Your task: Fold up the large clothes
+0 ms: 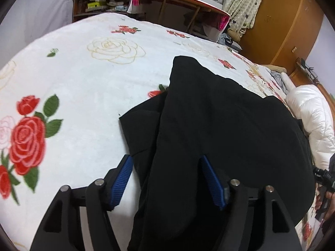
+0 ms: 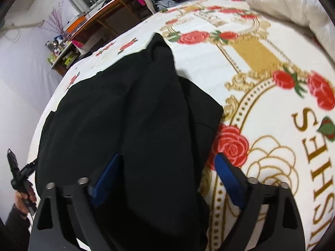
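Gold letters "SHE" (image 2: 309,131) show on the white rose-print blanket (image 1: 83,87), the rest is cut off. White puffy duvet (image 1: 314,113) sits off to the side, wooden desk (image 1: 178,2) past the bed. Black garment (image 1: 219,125) lies partly folded on the blanket. Left gripper (image 1: 166,179) and right gripper (image 2: 167,177) both spread wide, blue pads off the cloth that runs between them.

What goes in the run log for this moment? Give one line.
step: fold | black garment: folded on bed blanket | left claw: open, straddling cloth | right claw: open, straddling cloth
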A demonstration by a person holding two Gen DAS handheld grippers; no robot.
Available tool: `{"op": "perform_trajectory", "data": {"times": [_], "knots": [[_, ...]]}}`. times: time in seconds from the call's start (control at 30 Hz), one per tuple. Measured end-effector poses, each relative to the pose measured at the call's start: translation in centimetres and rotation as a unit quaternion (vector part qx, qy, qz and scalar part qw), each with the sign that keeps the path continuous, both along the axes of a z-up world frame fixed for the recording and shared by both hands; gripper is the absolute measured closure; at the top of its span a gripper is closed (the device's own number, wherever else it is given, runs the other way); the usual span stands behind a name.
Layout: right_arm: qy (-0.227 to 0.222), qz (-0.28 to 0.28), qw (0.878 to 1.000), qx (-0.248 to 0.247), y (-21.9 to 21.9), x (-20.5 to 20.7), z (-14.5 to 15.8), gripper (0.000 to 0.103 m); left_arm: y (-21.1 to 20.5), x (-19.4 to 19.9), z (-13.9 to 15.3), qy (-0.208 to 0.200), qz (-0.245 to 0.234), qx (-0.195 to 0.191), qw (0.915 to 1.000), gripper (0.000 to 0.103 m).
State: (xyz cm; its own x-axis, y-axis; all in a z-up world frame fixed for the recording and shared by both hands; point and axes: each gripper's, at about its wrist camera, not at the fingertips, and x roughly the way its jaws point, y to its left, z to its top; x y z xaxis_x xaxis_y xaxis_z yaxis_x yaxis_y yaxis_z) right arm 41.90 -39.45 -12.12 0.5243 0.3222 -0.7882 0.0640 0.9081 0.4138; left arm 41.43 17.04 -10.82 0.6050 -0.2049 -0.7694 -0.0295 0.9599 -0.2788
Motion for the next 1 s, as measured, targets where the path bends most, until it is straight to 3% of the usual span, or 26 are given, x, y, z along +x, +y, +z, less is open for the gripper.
{"op": "perform_trajectory", "data": {"times": [0.47, 0.73, 1.0], "knots": [[0.029, 0.023, 0.997, 0.073, -0.9, 2.2, -2.9, 0.007, 1.6, 1.7, -3.2, 0.031, 0.0, -0.087, 0.9957, 0.017], [0.039, 0.042, 0.996, 0.071, -0.1, 3.7, -3.0, 0.008, 0.1, 2.6, -2.8, 0.038, -0.005, -0.047, 0.9982, 0.016], [0.031, 0.045, 0.996, 0.073, 0.8, 4.1, -2.4, 0.024, -1.1, 3.0, -2.5, 0.041, 0.004, -0.006, 0.9991, 0.017]]}}
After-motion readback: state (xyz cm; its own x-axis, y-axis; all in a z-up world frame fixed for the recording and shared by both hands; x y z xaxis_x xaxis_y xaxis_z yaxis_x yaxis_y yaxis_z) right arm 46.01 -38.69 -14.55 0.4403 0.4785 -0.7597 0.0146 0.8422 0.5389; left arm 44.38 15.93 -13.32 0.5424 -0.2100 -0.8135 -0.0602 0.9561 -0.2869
